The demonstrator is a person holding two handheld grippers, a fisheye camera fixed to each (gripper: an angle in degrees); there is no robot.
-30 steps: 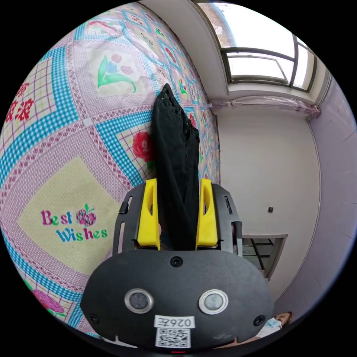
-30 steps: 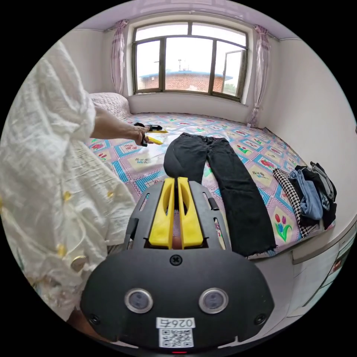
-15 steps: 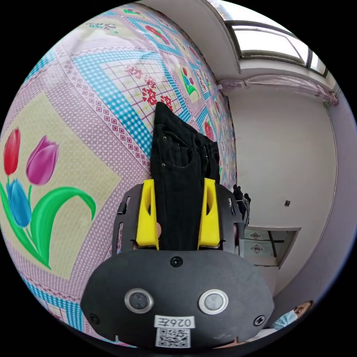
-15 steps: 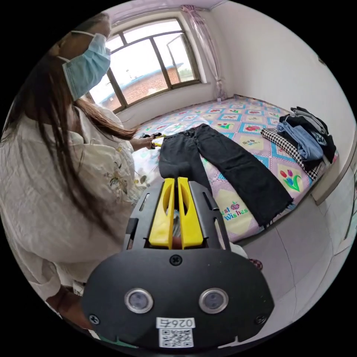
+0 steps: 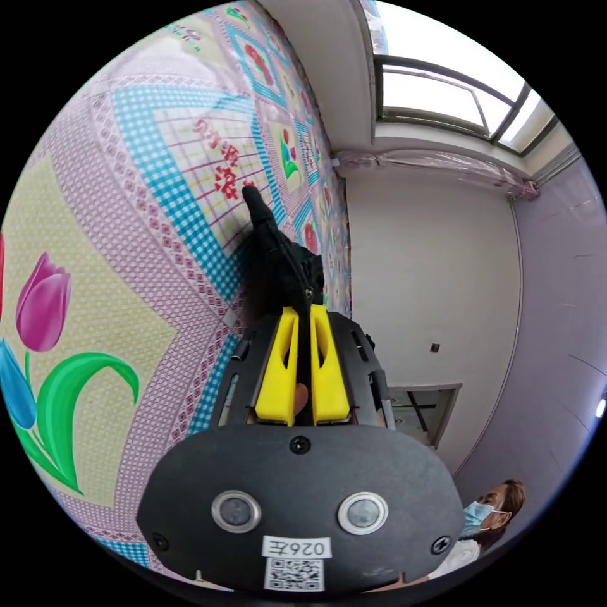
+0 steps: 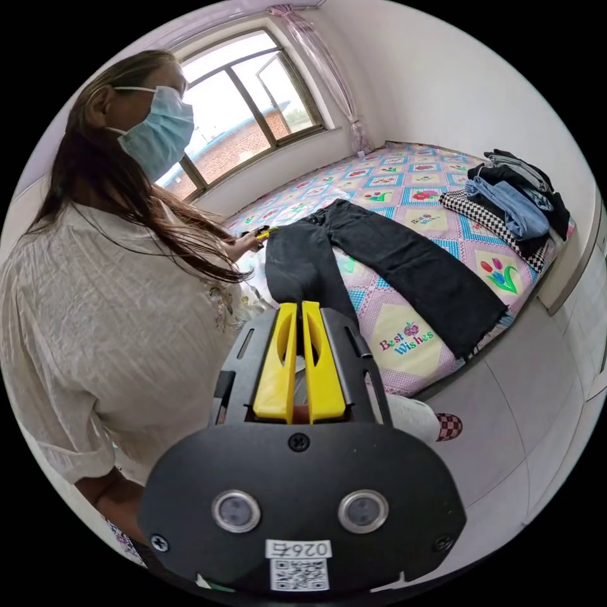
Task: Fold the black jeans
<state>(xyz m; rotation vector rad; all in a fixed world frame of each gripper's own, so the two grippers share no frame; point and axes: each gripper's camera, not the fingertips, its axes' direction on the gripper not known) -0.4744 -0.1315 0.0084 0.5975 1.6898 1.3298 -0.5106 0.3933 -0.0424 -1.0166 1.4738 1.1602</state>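
The black jeans lie on a patterned bedspread, one leg stretched flat toward the bed's edge. The other leg rises off the bed to my right gripper, whose yellow jaws are shut on its end. In the left gripper view, my left gripper is shut on the waistband of the jeans, close above the bedspread. The right gripper view also catches the left gripper in the person's hand at the waist end of the jeans.
A pile of clothes sits at the bed's far corner by the wall. The person stands close on the left of the right gripper view. Grey floor runs along the bed's edge, and a window is behind the bed.
The left gripper's jaws, open around the waistband half a second ago, have closed on it. The right gripper stays shut on the leg; its camera has swung toward the person.
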